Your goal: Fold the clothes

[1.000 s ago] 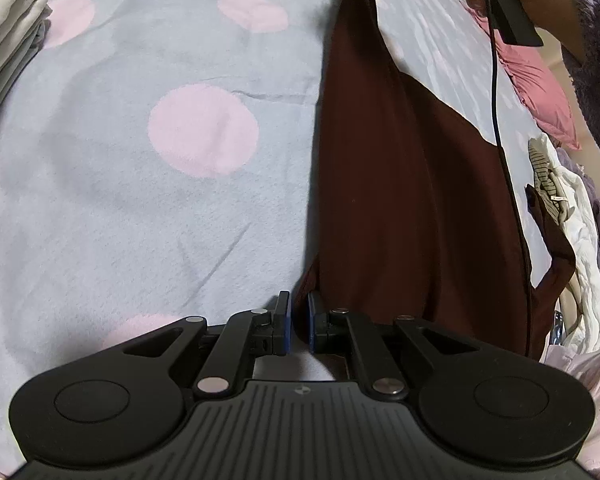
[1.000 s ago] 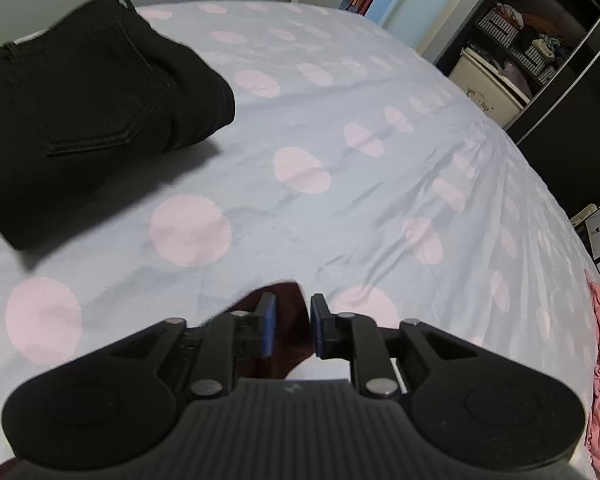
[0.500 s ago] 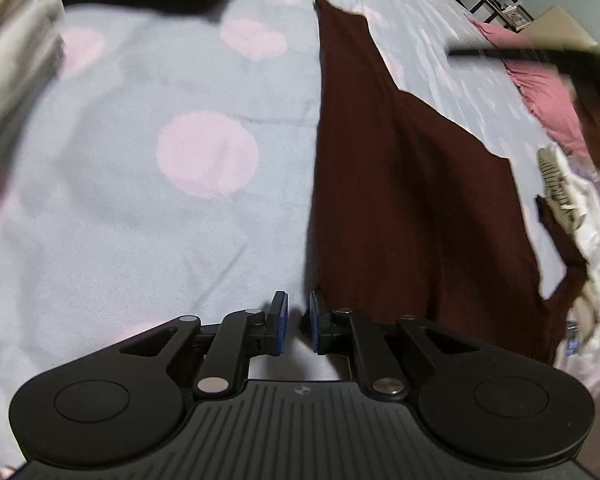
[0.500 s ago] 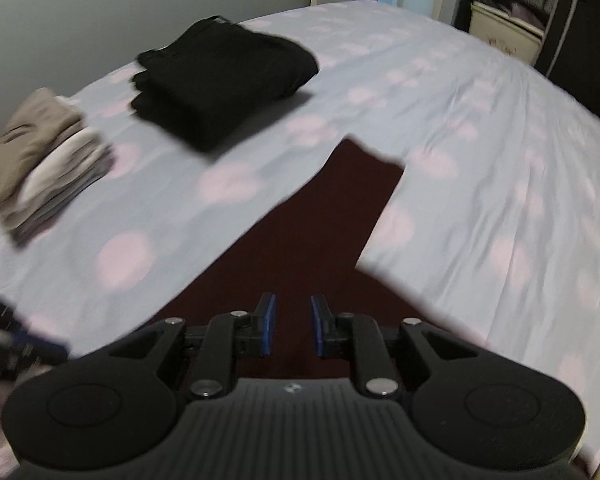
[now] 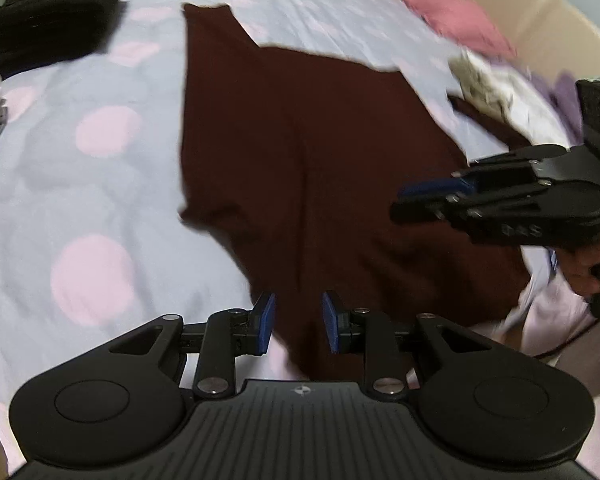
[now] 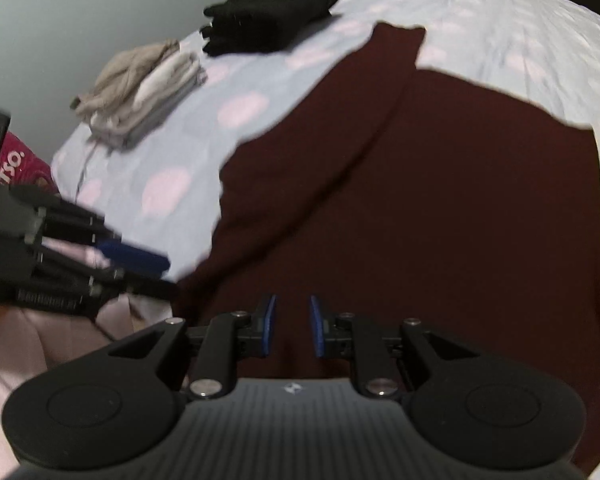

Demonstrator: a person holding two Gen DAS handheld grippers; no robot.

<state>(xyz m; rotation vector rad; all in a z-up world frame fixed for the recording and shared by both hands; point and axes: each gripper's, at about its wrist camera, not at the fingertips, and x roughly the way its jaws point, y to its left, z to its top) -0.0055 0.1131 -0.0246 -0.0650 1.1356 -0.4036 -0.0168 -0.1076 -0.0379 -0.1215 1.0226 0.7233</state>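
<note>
A dark maroon garment (image 5: 320,152) lies spread flat on the blue sheet with pink dots (image 5: 80,184), one long narrow part reaching to the far side. My left gripper (image 5: 298,320) hovers over the garment's near edge; its jaws are opening and the pads press on nothing. My right gripper (image 6: 292,324) hangs over the garment (image 6: 440,200) with a gap between its pads and nothing in it. In the left wrist view the right gripper (image 5: 416,200) reaches in from the right above the cloth. The left gripper (image 6: 140,264) shows at the left in the right wrist view.
A folded black garment (image 6: 272,8) lies at the far side of the bed. Next to it sits a stack of folded beige and white clothes (image 6: 140,88). A pink pillow (image 5: 440,16) and a heap of loose clothes (image 5: 500,84) lie at the right.
The left jaws have parted and let go of the garment's edge. The right gripper swung back from the far end of the bed; the narrow part it held up now lies flat.
</note>
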